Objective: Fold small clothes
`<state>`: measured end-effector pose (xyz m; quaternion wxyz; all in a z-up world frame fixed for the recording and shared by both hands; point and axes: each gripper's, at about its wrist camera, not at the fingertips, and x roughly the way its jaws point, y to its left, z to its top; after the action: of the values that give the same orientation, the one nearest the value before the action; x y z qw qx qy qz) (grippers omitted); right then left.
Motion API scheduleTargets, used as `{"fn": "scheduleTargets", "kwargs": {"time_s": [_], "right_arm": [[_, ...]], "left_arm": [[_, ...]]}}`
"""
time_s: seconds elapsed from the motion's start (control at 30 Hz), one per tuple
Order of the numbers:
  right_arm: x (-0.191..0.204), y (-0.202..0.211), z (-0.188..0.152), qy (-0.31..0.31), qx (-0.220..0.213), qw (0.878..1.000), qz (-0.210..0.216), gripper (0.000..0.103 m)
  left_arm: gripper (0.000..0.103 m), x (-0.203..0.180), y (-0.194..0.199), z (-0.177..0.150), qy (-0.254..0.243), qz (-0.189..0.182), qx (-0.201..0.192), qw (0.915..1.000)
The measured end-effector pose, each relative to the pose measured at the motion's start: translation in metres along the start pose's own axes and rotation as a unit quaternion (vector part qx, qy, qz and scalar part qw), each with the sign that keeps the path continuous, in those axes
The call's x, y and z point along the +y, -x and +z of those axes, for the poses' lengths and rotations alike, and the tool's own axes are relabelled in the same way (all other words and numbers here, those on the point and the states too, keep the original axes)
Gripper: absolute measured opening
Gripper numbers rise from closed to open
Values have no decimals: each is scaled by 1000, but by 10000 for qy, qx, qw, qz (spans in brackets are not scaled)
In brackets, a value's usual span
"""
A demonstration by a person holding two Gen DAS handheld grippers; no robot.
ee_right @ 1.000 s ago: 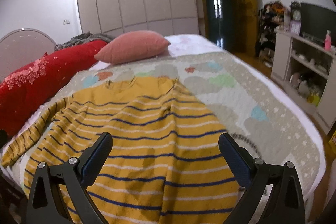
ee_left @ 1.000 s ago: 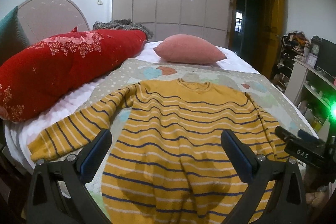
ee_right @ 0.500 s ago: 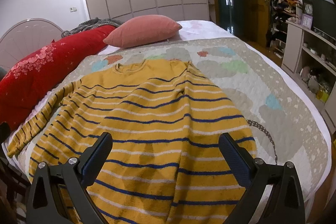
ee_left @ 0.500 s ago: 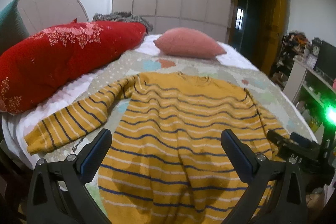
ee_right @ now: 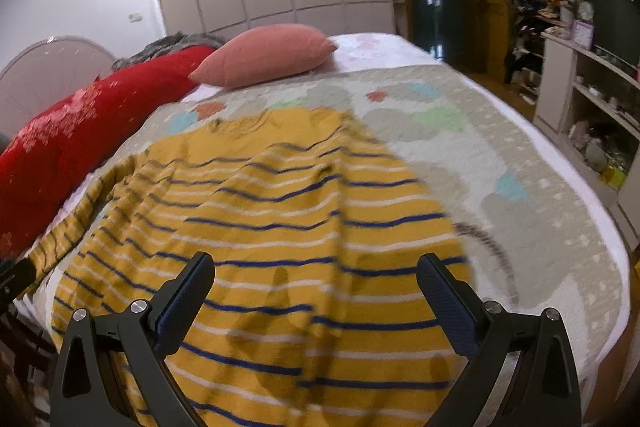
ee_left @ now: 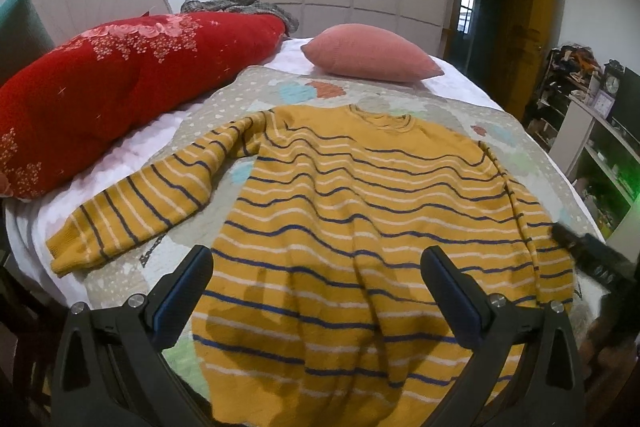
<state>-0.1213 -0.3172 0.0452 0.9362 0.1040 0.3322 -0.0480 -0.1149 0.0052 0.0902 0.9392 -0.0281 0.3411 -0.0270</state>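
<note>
A: What does the left wrist view show?
B: The left gripper (ee_left: 318, 275) hangs above the bed with its jaws spread wide and nothing between them. Below it the sweater (ee_left: 360, 227), yellow with dark and white stripes, lies flat on the quilt (ee_left: 256, 95). One sleeve (ee_left: 136, 203) stretches out toward the red pillow (ee_left: 120, 83). A pink pillow (ee_left: 372, 53) sits beyond the collar.

A: And the right wrist view?
B: The right gripper (ee_right: 316, 283) is likewise wide apart and holds nothing, above the sweater's (ee_right: 280, 247) lower half. This view is blurred. Bare quilt (ee_right: 500, 147) lies to the right, shelves (ee_right: 592, 87) beyond the bed.
</note>
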Motion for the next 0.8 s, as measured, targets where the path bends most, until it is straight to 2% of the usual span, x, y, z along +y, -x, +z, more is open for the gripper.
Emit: {"fn": "scheduleTargets", "kwargs": {"time_s": [0.1,0.2,0.37,0.47,0.5,0.57,0.67,0.73,0.8], "right_arm": [[-29,6,1,-240,57,9996,-155,103],[-46,6,-3,-475,283,9985,5,103],[-20,4,-18,-156,562,9968,542,103],[0,-2,-27,161,677,9962,532,101],[6,-6,-30,267,712,9963,411,98],[11,-17,-34,330,863,9955,189,81],[-3,-28,-38,-69,1066,9938,297,61],[-16,-30,-39,-359,1082,9925,442,55],[-24,-27,-38,-559,1061,9910,602,55]], "left_arm": [[103,7,-4,-4,64,51,99,9999],[103,15,-12,-9,229,-34,300,9993],[103,21,-19,-14,366,-170,494,9980],[103,21,-19,-14,359,-166,494,9980],[103,21,-19,-15,365,-170,505,9979],[103,22,-18,-16,372,-173,529,9978],[103,24,-17,-19,364,-156,546,9977],[103,25,-18,-20,372,-152,562,9976],[103,25,-19,-20,383,-173,594,9973]]}}
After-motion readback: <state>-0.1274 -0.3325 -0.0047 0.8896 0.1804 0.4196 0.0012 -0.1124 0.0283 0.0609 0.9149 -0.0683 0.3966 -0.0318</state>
